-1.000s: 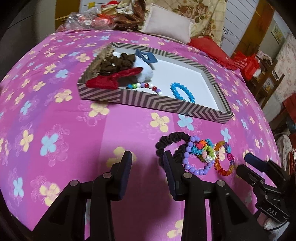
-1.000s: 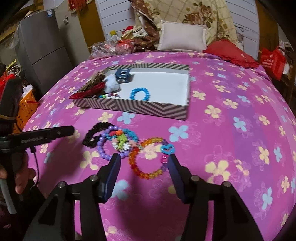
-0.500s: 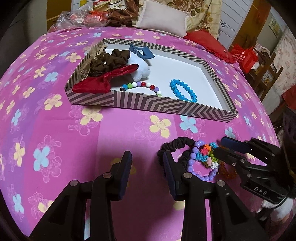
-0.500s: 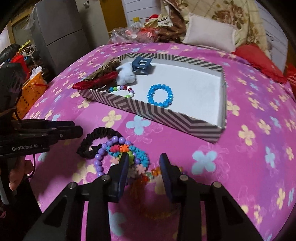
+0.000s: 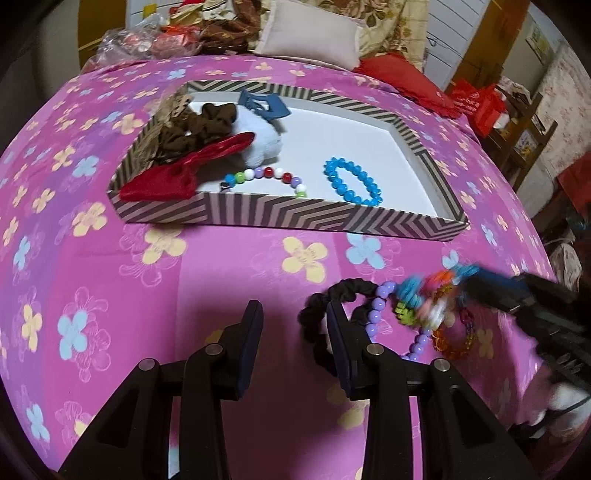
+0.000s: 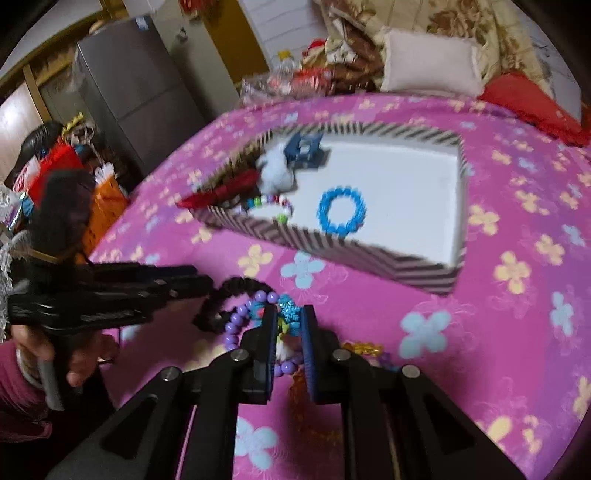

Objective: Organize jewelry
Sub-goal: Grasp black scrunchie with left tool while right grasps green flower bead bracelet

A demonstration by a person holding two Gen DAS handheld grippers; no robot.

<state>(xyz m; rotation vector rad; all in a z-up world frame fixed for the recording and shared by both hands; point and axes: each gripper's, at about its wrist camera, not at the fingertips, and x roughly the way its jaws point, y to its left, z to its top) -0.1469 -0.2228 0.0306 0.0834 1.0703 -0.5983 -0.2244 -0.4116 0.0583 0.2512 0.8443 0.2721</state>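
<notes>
A chevron-striped box (image 5: 280,216) (image 6: 332,245) on the pink floral bedspread holds a blue bead bracelet (image 5: 352,182) (image 6: 341,210), a multicoloured bead bracelet (image 5: 266,175), a red bow, brown scrunchies and a blue claw clip. In front of it lies a tangled pile: black scrunchie (image 5: 347,286) (image 6: 236,286), purple bead bracelet (image 5: 376,314) (image 6: 236,321), colourful flower bracelet (image 5: 417,295) (image 6: 288,308) and orange bracelet (image 5: 454,347) (image 6: 362,349). My right gripper (image 6: 288,315) (image 5: 480,284) is shut on the flower bracelet. My left gripper (image 5: 293,310) (image 6: 201,282) is open and empty, its right finger beside the black scrunchie.
A beige pillow (image 5: 310,33) and a red cushion (image 5: 402,79) lie at the bed's far end, beside plastic-wrapped clutter. A grey fridge (image 6: 136,99) and an orange basket (image 6: 107,206) stand off the bed's left side. A person's hand (image 6: 85,354) holds the left gripper.
My right gripper moved forward over the pile and its jaws closed from wide apart onto the flower bracelet. My left gripper shifted slightly and kept its opening.
</notes>
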